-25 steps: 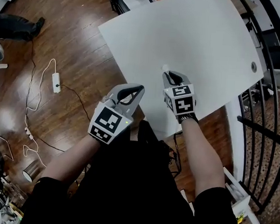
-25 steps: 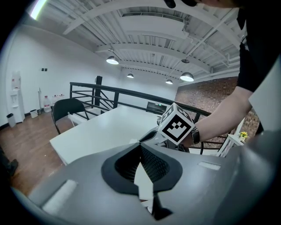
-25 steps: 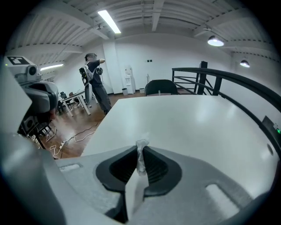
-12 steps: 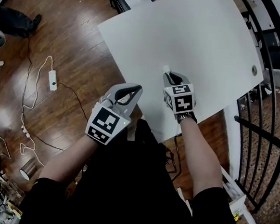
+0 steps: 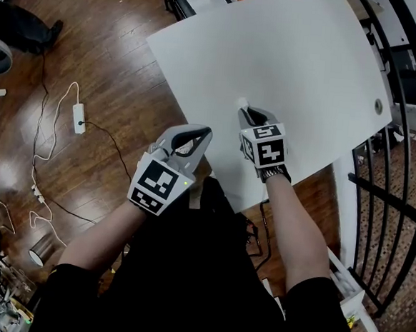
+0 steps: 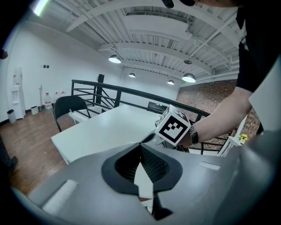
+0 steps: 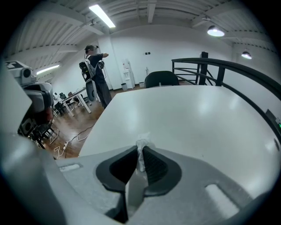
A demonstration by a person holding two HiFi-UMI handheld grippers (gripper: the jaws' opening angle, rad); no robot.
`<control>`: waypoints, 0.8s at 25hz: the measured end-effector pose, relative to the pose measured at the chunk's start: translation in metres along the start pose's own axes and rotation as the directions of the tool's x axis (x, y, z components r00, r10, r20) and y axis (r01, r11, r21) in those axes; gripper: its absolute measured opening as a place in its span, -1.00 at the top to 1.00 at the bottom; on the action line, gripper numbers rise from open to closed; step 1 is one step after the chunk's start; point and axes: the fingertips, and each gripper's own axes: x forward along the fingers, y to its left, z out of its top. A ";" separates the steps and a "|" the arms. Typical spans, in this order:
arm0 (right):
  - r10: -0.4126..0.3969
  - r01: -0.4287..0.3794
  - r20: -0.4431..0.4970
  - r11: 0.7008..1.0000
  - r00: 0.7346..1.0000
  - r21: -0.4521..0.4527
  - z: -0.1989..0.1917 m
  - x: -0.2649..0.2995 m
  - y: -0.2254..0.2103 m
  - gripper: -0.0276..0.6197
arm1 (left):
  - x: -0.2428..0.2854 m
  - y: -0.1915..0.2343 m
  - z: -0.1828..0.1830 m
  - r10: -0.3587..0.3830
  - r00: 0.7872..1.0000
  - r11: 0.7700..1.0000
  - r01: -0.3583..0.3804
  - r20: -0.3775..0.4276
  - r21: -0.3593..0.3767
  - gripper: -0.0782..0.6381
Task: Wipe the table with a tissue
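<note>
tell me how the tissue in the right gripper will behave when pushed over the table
The tissue looks soft and light: it sits scrunched into a small tuft in the shut right gripper. It will probably crumple rather than push stiffly. On the smooth, glossy table it should slide easily.

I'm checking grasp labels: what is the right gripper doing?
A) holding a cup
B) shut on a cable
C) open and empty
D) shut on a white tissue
D: the right gripper view shows the right gripper with jaws pinched on the tissue, above the table.
</note>
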 end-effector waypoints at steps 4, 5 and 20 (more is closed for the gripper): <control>0.012 -0.012 0.001 1.000 1.000 0.009 0.001 0.000 0.004 0.83 | -0.002 0.000 0.001 0.011 1.000 1.000 -0.011 0.001 -0.002 0.75; 0.016 -0.016 0.000 1.000 1.000 0.010 0.002 0.000 0.005 0.83 | -0.003 0.001 0.001 0.013 1.000 1.000 -0.013 0.002 -0.002 0.75; 0.167 -0.168 0.050 0.986 0.985 0.009 0.008 -0.003 0.043 0.83 | -0.006 0.005 0.003 0.041 0.999 0.999 -0.041 0.009 -0.003 0.75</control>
